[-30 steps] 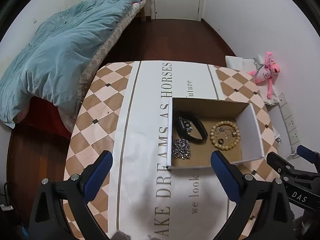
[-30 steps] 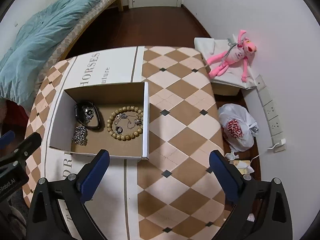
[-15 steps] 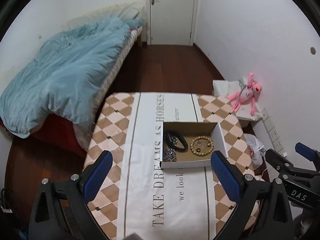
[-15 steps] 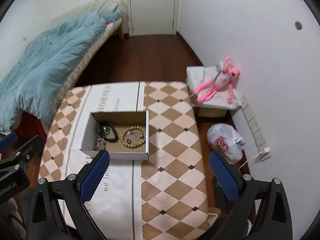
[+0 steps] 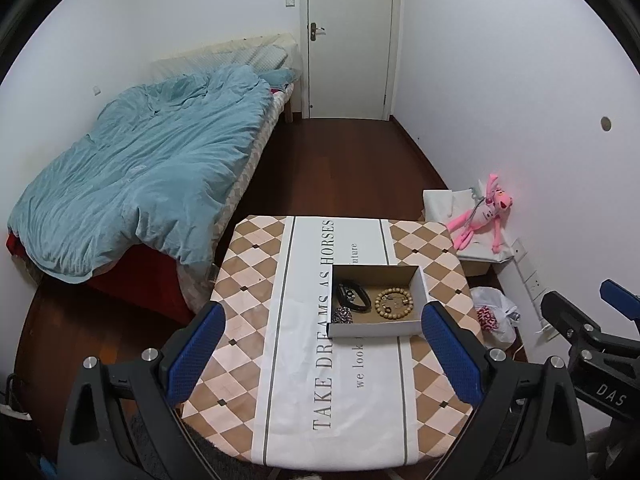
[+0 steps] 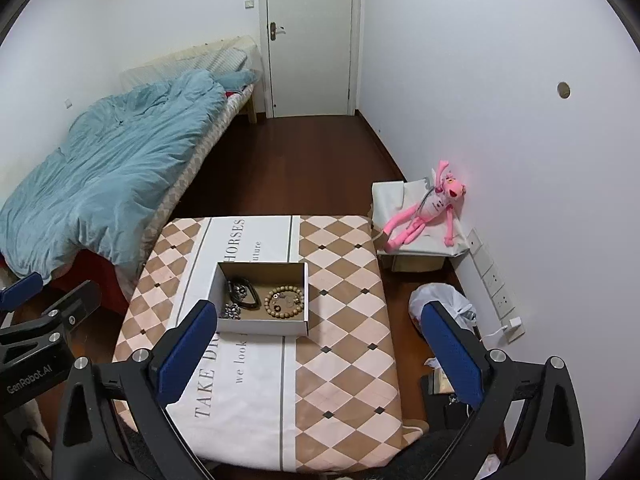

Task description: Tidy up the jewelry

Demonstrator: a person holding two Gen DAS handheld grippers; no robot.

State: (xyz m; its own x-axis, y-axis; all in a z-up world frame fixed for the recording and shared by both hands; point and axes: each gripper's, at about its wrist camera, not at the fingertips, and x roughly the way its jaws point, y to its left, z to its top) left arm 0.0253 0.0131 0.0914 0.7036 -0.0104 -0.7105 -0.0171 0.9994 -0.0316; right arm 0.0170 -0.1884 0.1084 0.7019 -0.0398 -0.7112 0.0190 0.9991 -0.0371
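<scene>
Both claws are pulled far back and high since a second ago; the table [image 5: 248, 308] that filled the views then now sits small below, with bed [image 5: 140, 176] and door [image 5: 348, 40] in sight.

Left claw [image 5: 320, 356]: jaws wide, nothing between them. The cardboard box [image 5: 374, 328] lies ahead and below, toward the claw's right finger, no longer right at the tips.

Right claw [image 6: 316, 356]: jaws wide, holding nothing. Box [image 6: 262, 326] ahead, just past its left finger.

Inside the box, unchanged: wooden bead bracelet [image 5: 394, 303] on the right, black band [image 5: 352, 292] left of it, silver chain [image 5: 343, 315] in the near-left corner.

Pink plush toy [image 6: 424, 210] well off to the right by the wall.
</scene>
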